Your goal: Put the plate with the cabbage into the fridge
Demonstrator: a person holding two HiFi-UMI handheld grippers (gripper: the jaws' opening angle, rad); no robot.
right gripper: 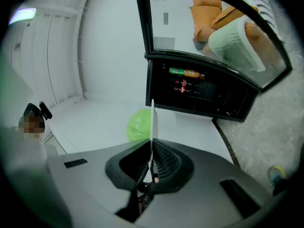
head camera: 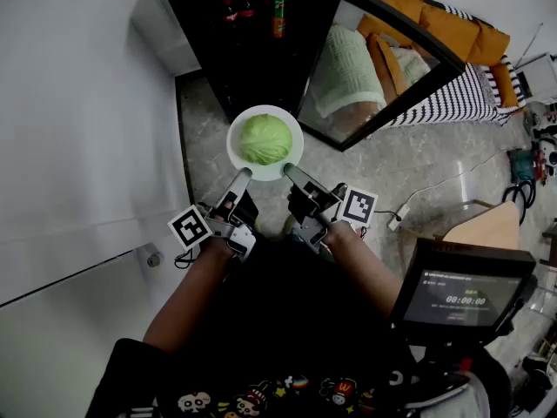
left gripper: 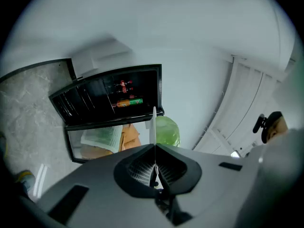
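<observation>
A white plate (head camera: 291, 153) carrying a green cabbage (head camera: 265, 138) hangs in the air in front of the open black fridge (head camera: 252, 55). My left gripper (head camera: 241, 174) is shut on the plate's near-left rim and my right gripper (head camera: 288, 169) is shut on its near-right rim. In the left gripper view the plate (left gripper: 153, 125) shows edge-on with the cabbage (left gripper: 166, 131) to its right. In the right gripper view the plate (right gripper: 153, 120) is edge-on too, with the cabbage (right gripper: 138, 124) to its left.
The fridge's glass door (head camera: 383, 68) stands swung open to the right. Bottles (head camera: 278, 16) sit on a shelf inside. A white wall (head camera: 78, 111) runs along the left. A power strip and cable (head camera: 400, 216) lie on the stone floor at right, beside a wooden board (head camera: 487, 226).
</observation>
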